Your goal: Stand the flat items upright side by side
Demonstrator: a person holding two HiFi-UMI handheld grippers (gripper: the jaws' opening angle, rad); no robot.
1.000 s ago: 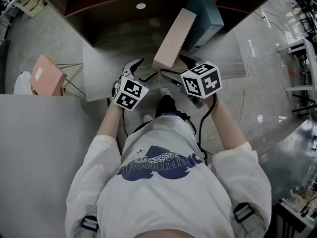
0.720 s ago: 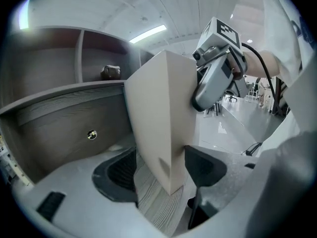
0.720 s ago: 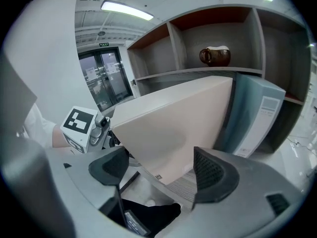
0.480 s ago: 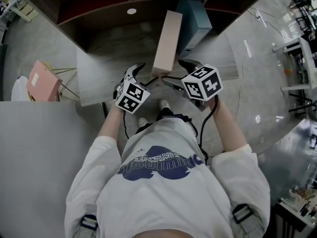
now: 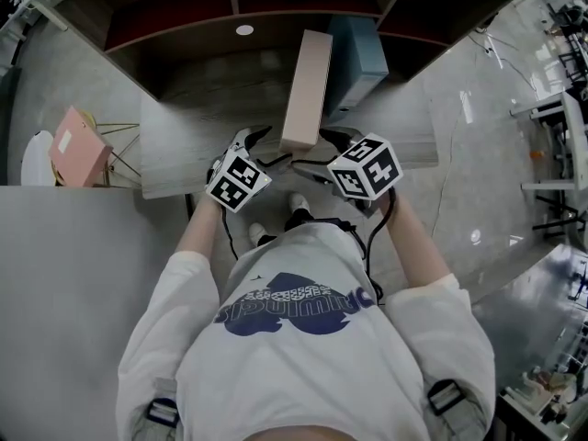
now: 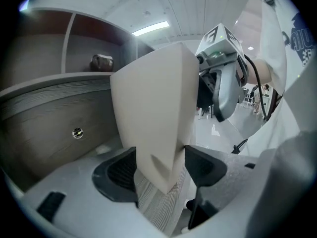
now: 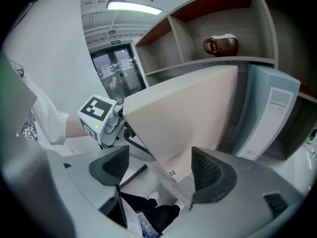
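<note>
A flat beige box (image 5: 306,85) stands on edge on the wooden desk (image 5: 202,127), its far end beside a blue-grey box (image 5: 360,53) that stands upright to its right. My left gripper (image 5: 273,147) is at the beige box's near left corner. In the left gripper view the beige box (image 6: 148,108) fills the gap between both jaws of the left gripper (image 6: 159,165). My right gripper (image 5: 322,152) is at the near right corner. In the right gripper view its jaws (image 7: 161,167) stand apart around the beige box's (image 7: 188,113) lower corner, with a gap on the left side. The blue-grey box (image 7: 270,113) stands behind.
The desk has a shelf unit with open compartments at the back; a brown jug (image 7: 221,44) sits on an upper shelf. A pink box (image 5: 71,145) rests on a wire stand left of the desk. The desk's front edge lies just under both grippers.
The beige box leaned to the right a second ago; now it stands nearly straight, closer to the blue-grey box. Both grippers stayed at its near end and shifted slightly with it.
</note>
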